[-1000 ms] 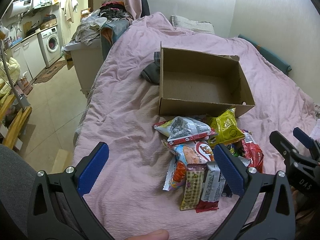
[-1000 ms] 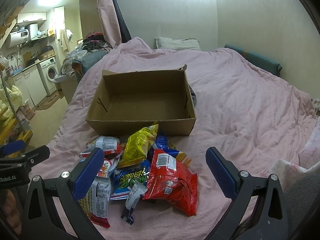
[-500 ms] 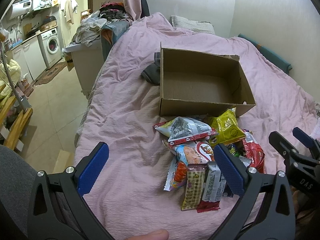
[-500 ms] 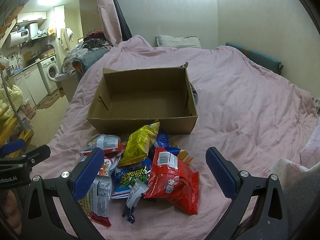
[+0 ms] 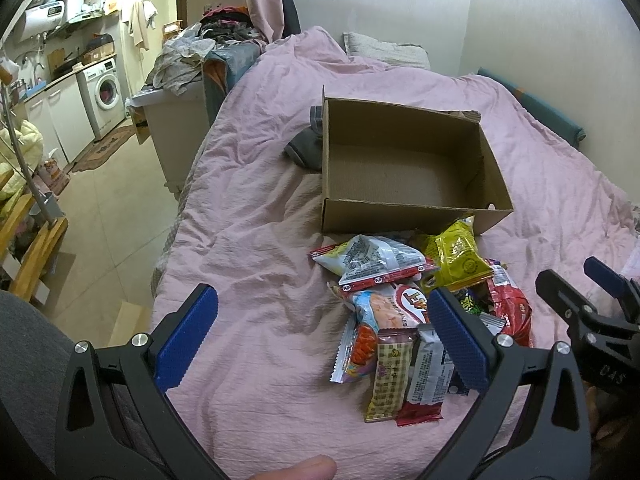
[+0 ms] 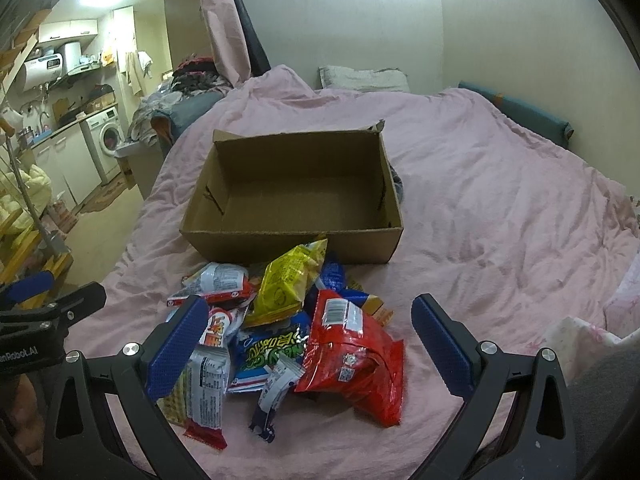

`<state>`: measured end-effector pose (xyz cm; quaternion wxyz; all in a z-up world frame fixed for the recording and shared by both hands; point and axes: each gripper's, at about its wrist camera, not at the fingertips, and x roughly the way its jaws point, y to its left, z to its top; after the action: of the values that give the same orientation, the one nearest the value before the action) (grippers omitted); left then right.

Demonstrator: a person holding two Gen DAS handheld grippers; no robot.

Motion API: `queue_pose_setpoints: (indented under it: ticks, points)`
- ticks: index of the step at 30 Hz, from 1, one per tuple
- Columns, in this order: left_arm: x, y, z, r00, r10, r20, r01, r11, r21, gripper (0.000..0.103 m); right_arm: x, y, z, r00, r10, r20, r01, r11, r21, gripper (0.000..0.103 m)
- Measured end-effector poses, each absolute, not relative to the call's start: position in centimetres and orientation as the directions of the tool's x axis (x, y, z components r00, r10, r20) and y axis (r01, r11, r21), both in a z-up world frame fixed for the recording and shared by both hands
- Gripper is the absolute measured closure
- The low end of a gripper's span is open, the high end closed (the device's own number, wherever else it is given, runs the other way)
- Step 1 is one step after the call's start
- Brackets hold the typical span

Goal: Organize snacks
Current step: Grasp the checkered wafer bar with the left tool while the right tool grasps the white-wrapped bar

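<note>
A heap of snack packets (image 5: 416, 308) lies on the pink bed cover just in front of an open, empty cardboard box (image 5: 404, 168). The heap holds a yellow bag (image 6: 288, 284), a red bag (image 6: 352, 364), a blue-green packet (image 6: 268, 356) and a white-red packet (image 5: 376, 264). My left gripper (image 5: 324, 344) is open and empty, near the heap's left side. My right gripper (image 6: 308, 348) is open and empty, above the near side of the heap (image 6: 280, 332). The box also shows in the right wrist view (image 6: 296, 200).
The pink bed cover (image 6: 500, 216) spreads to the right and behind the box. A grey cloth (image 5: 304, 148) lies at the box's far left corner. The bed's left edge drops to a tiled floor (image 5: 100, 216). A pillow (image 6: 360, 78) lies by the wall.
Both grippers have crept slightly forward toward the heap and the box. Both stay open and empty. The snacks have not moved.
</note>
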<state>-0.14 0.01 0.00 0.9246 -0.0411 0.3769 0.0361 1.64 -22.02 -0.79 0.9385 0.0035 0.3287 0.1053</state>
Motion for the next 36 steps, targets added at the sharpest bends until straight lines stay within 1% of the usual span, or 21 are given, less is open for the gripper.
queue_pose_setpoints:
  ticks: [10, 14, 15, 17, 18, 19, 21, 22, 23, 25, 26, 28, 29, 31, 35, 36]
  points:
    - [0.1, 0.5, -0.4, 0.687, 0.040, -0.726, -0.117, 0.992, -0.056, 0.000, 1.9, -21.9, -1.0, 0.722, 0.257, -0.642, -0.228, 0.965, 0.130, 0.000]
    - [0.2, 0.9, -0.5, 0.676, 0.049, -0.736, -0.130, 0.990, -0.054, 0.000, 2.6, -21.8, -1.3, 0.644, 0.346, -0.683, -0.262, 0.938, 0.228, 0.000]
    - [0.3, 1.0, -0.6, 0.670, 0.051, -0.741, -0.135, 0.989, -0.055, 0.000, 2.8, -21.5, -1.5, 0.607, 0.386, -0.695, -0.285, 0.922, 0.263, 0.001]
    - [0.5, 1.6, -0.8, 0.654, 0.053, -0.755, -0.151, 0.987, -0.062, 0.000, 3.2, -21.2, -1.9, 0.544, 0.445, -0.712, -0.309, 0.894, 0.324, 0.012]
    - [0.6, 1.9, -1.0, 0.644, 0.054, -0.763, -0.162, 0.985, -0.067, 0.000, 3.6, -20.9, -2.4, 0.488, 0.484, -0.726, -0.314, 0.874, 0.371, 0.021]
    - [0.7, 2.2, -1.2, 0.636, 0.058, -0.770, -0.173, 0.982, -0.070, 0.000, 3.9, -20.6, -2.9, 0.438, 0.512, -0.739, -0.311, 0.858, 0.410, 0.025]
    - [1.2, 2.7, -1.6, 0.606, 0.070, -0.792, -0.200, 0.978, -0.067, 0.000, 4.7, -19.9, -4.5, 0.328, 0.564, -0.758, -0.285, 0.824, 0.490, 0.028]
    - [1.4, 2.9, -1.9, 0.591, 0.065, -0.804, -0.201, 0.977, -0.069, 0.000, 5.0, -19.4, -5.4, 0.287, 0.559, -0.777, -0.268, 0.826, 0.495, 0.032]
    - [1.5, 3.0, -2.0, 0.582, 0.057, -0.811, -0.199, 0.977, -0.075, 0.000, 5.2, -18.9, -6.3, 0.256, 0.548, -0.797, -0.255, 0.833, 0.491, 0.033]
    - [1.6, 3.3, -2.5, 0.562, 0.057, -0.825, -0.206, 0.976, -0.072, 0.000, 5.4, -18.1, -7.6, 0.217, 0.534, -0.817, -0.247, 0.840, 0.483, 0.041]
    - [1.6, 3.3, -2.8, 0.552, 0.059, -0.832, -0.208, 0.976, -0.069, 0.000, 5.5, -17.5, -8.3, 0.197, 0.523, -0.829, -0.246, 0.845, 0.475, 0.042]
    - [1.7, 3.5, -3.1, 0.535, 0.050, -0.843, -0.209, 0.975, -0.074, 0.000, 5.6, -16.8, -9.1, 0.171, 0.517, -0.839, -0.240, 0.848, 0.473, 0.047]
    - [1.7, 3.5, -3.2, 0.529, 0.048, -0.847, -0.210, 0.975, -0.075, 0.000, 5.7, -16.4, -9.5, 0.160, 0.512, -0.844, -0.238, 0.850, 0.471, 0.048]
    - [1.8, 3.5, -3.2, 0.522, 0.051, -0.851, -0.214, 0.974, -0.073, 0.000, 5.9, -16.0, -9.5, 0.153, 0.493, -0.856, -0.242, 0.859, 0.451, 0.056]
    - [1.8, 3.5, -3.5, 0.503, 0.050, -0.863, -0.217, 0.973, -0.071, 0.000, 6.6, -15.7, -10.3, 0.150, 0.466, -0.872, -0.229, 0.874, 0.428, 0.064]
    - [1.9, 3.5, -3.6, 0.499, 0.046, -0.865, -0.216, 0.974, -0.072, 0.000, 6.7, -15.9, -10.4, 0.151, 0.467, -0.871, -0.228, 0.874, 0.429, 0.069]
